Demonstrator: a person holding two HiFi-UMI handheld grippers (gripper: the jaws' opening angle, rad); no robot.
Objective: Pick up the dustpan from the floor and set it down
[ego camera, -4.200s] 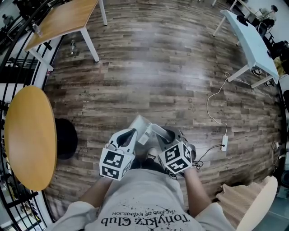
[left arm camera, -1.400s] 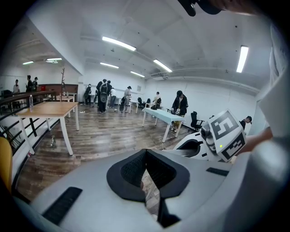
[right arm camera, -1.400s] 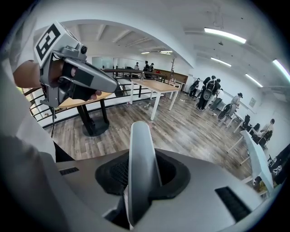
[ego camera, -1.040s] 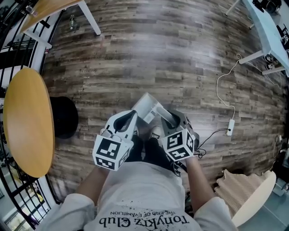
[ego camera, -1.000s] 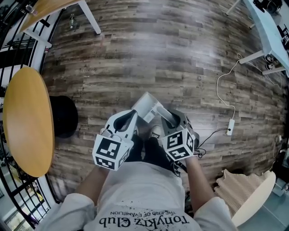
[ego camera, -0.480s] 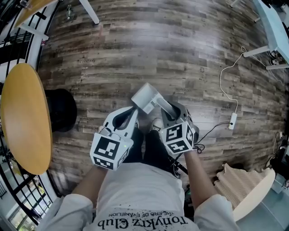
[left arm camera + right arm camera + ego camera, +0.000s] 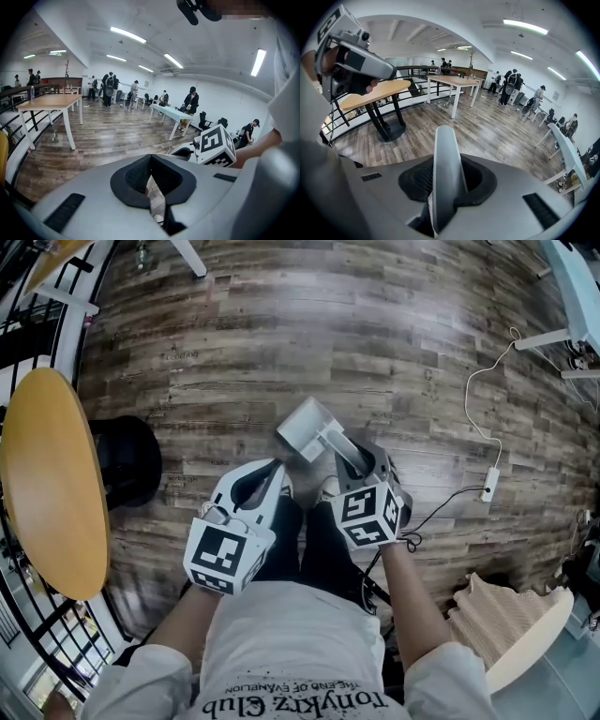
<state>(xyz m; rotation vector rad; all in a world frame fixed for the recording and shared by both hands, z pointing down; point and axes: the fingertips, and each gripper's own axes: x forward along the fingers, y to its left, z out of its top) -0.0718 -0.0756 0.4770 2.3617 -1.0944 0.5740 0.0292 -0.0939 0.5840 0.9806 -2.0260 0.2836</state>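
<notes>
The grey dustpan [image 7: 307, 427] hangs just above the wooden floor in front of the person's feet. My right gripper [image 7: 354, 463] is shut on its long grey handle [image 7: 446, 159], which runs up between the jaws in the right gripper view. Its marker cube [image 7: 367, 515] faces up. My left gripper [image 7: 275, 479] sits beside it on the left, apart from the dustpan. Its black pads [image 7: 140, 176] meet with nothing between them. The left gripper [image 7: 351, 61] also shows at the upper left of the right gripper view.
A round yellow table [image 7: 47, 484] with a black base [image 7: 127, 460] stands to the left, by a black railing [image 7: 28, 324]. A white cable and power strip [image 7: 488, 484] lie to the right. A light wooden seat [image 7: 511, 615] is at the lower right. People stand far off.
Both grippers have sunk toward the floor, the right one taking the dustpan down with it. The grip on the handle looks the same.
</notes>
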